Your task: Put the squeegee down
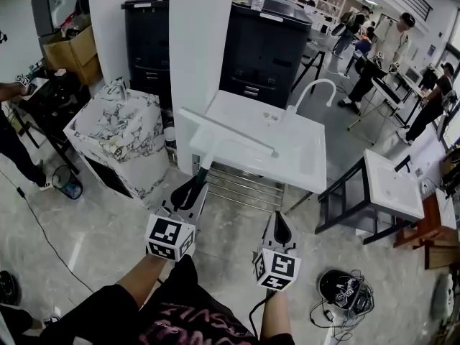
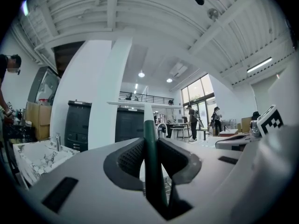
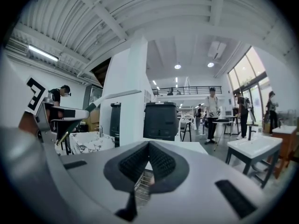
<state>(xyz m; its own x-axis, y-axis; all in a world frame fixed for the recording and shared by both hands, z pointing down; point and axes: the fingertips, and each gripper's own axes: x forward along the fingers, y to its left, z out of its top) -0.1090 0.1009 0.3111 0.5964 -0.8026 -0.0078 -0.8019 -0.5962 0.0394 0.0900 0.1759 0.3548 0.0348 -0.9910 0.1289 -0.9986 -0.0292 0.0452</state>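
Observation:
My left gripper (image 1: 192,189) is shut on the dark green handle of the squeegee (image 1: 215,136). The squeegee's long white blade lies crosswise over the near left corner of the white sink table (image 1: 305,167). In the left gripper view the green handle (image 2: 150,148) stands upright between the pads of the left gripper (image 2: 150,146), with the white blade across the top. My right gripper (image 1: 282,226) hangs to the right of it, shut with nothing in it. The right gripper view shows the right gripper (image 3: 148,146) with pads meeting, and the squeegee (image 3: 114,95) at the left.
A marble-patterned basin (image 1: 118,131) stands left of the sink table, and a white pillar (image 1: 201,42) behind it. Black cabinets (image 1: 266,49) line the back. Another white sink on a dark frame (image 1: 392,185) is at the right. Cables and gear (image 1: 341,290) lie on the floor. Several people stand far right.

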